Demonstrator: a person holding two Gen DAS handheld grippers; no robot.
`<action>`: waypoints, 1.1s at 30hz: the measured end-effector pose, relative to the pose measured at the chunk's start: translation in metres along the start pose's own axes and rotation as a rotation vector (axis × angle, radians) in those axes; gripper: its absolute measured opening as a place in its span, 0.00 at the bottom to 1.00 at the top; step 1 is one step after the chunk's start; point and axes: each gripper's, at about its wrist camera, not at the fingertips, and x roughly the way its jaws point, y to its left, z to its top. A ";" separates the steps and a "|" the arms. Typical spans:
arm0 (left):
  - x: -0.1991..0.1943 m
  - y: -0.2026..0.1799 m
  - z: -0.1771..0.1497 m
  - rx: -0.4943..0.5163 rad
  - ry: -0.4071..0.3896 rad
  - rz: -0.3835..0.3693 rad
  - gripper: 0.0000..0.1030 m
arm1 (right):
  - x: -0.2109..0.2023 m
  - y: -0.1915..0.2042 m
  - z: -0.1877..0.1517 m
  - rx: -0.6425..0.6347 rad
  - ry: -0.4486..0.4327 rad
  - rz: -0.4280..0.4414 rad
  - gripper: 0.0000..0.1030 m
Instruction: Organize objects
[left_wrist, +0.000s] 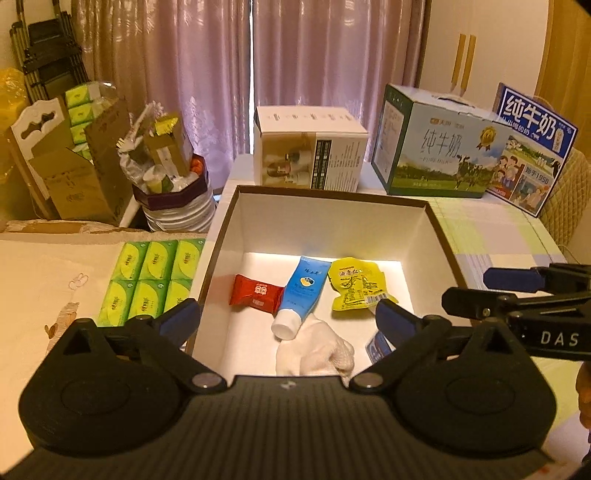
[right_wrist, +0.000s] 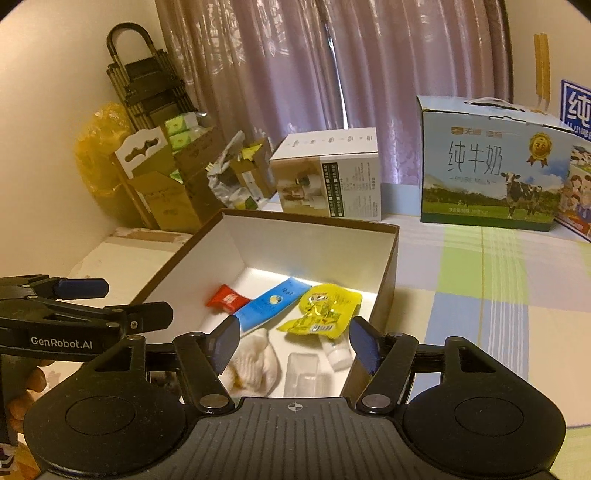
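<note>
- Box (left_wrist: 436, 236) with white inside and brown rim stands open on the worktop (right_wrist: 480, 280); we see it in front of both grippers.
- Inside it we find a red sachet (left_wrist: 255, 291), a blue tube (left_wrist: 301, 295) with a white cap, a yellow pouch (left_wrist: 352, 284) and a white cloth (left_wrist: 314, 349). The tube lies between the sachet and the pouch, and its cap touches the cloth.
- In the right wrist view we see also a clear plastic piece (right_wrist: 303, 373) and a small white bottle (right_wrist: 336, 354) near the front wall, just beside the cloth.
- The left gripper (left_wrist: 288, 321) has its fingers spread wide and they grasp nothing. The left finger (left_wrist: 181, 321) is outside the box wall, over green tissue packs (left_wrist: 147, 280), and the right finger (left_wrist: 397, 325) is over the box inside. The tube cap and the cloth lie between them, lower down.
- The right gripper (right_wrist: 293, 343) is also spread and empty. The cloth lies just by its left finger (right_wrist: 225, 341), and the pouch lies between the two fingers, farther ahead.
- Behind the box stand a white carton (left_wrist: 310, 147) and a milk carton (left_wrist: 432, 144) before pink curtains (left_wrist: 221, 55).
</note>
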 end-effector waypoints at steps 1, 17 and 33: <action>-0.005 -0.002 -0.002 0.000 -0.007 0.003 0.99 | -0.005 0.000 -0.002 0.001 -0.002 0.003 0.62; -0.086 -0.040 -0.038 -0.028 -0.098 0.056 0.99 | -0.084 -0.008 -0.041 -0.012 -0.017 0.062 0.64; -0.140 -0.100 -0.092 -0.078 -0.048 0.104 0.99 | -0.157 -0.047 -0.095 -0.006 0.009 0.099 0.65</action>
